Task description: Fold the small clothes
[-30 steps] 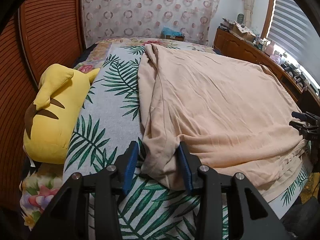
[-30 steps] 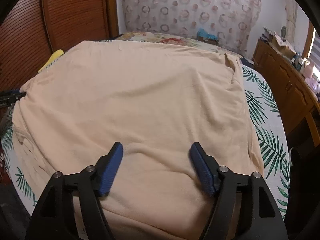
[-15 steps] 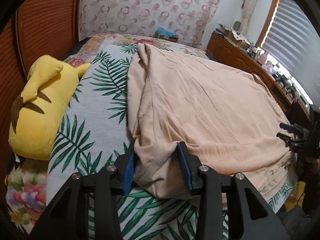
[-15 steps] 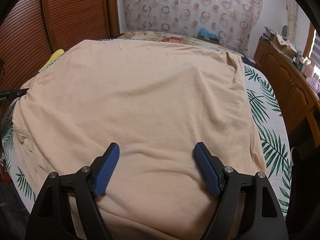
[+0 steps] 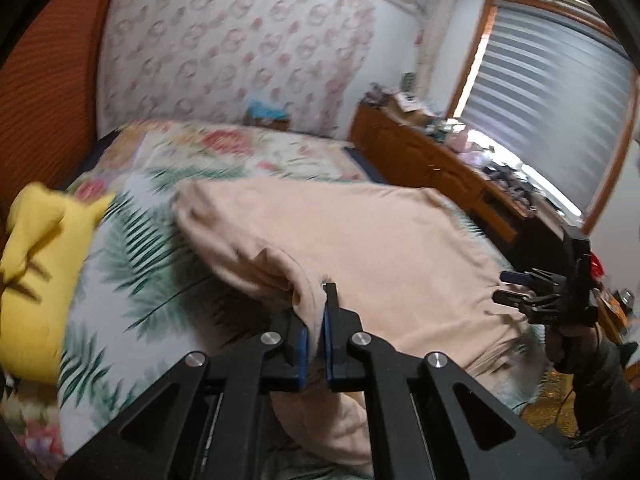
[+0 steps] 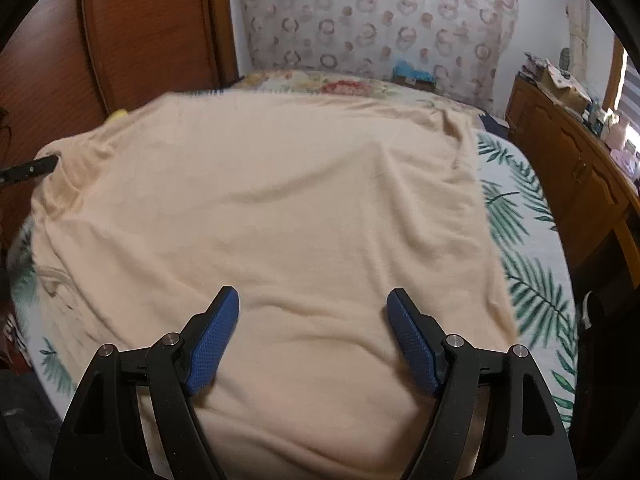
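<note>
A peach garment [image 6: 272, 208] is spread over most of the bed [image 6: 532, 280], on a palm-leaf print cover. Its near-left edge is pinched in the left gripper [image 5: 314, 320]: the jaws have just been closing and are now clamped on a fold of the fabric, w/ cloth bunched up betw. the blue pads [image 5: 303, 350]. That edge is held up off the cover, and a dark gap is seen beneath it; the rest of the garment lies flat toward the far side. The left-wrist view is blurred.

The right gripper [image 6: 312, 336] is held wide apart over the near-right part of the garment. Nothing is gripped betw. its blue pads [image 6: 212, 340]; whether the tips touch the fabric can't be told. In the left-wrist view the same gripper is seen at the garment's right edge, carried by a hand [image 5: 568, 344] in a dark sleeve.

A yellow plush toy [image 5: 36, 288] lies on the bed at the left, apart from the garment. A wooden dresser [image 5: 436, 168] w/ clutter stands along the right side, under a window w/ blinds [image 5: 560, 92]. A patterned curtain [image 6: 372, 20] hangs behind the bed.
</note>
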The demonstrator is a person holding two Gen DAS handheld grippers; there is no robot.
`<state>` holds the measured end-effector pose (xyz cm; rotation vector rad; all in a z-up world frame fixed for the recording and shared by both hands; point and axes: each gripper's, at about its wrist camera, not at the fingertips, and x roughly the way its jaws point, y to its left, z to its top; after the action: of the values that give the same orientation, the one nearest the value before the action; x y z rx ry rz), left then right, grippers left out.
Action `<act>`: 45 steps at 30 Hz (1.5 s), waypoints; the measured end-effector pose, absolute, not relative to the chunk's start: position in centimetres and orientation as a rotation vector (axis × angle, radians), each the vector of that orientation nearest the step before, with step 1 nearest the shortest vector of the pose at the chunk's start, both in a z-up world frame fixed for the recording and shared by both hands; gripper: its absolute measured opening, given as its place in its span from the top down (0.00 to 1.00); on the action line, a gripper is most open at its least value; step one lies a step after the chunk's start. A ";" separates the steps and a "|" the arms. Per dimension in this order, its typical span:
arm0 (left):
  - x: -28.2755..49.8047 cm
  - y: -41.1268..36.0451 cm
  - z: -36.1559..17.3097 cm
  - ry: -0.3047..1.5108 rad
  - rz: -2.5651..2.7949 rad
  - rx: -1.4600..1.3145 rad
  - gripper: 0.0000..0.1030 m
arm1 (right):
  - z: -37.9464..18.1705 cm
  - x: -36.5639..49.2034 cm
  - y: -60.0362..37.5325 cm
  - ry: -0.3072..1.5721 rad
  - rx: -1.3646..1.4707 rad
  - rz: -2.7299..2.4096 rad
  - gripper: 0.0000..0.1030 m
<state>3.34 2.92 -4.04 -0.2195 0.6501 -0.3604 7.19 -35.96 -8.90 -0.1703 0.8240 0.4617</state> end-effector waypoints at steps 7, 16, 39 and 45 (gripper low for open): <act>6.1 -3.9 -0.5 0.598 -0.517 -0.162 0.98 | -6.5 5.8 -41.6 0.769 -0.143 0.351 0.26; 7.6 -13.4 3.9 0.566 -0.699 -0.052 0.98 | -5.9 4.5 -45.9 0.748 -0.090 0.276 0.26; 7.7 -6.6 0.5 0.635 -0.429 -0.021 0.72 | -3.4 6.6 -41.1 0.685 -0.133 0.385 0.27; 7.6 -2.1 -1.6 0.665 -0.313 -0.046 0.72 | -2.9 8.7 -36.5 0.686 -0.166 0.479 0.27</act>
<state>7.61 -2.06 -1.65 -0.0461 0.6646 -0.3130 8.70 -36.52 -2.95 -0.1664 0.6856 0.4789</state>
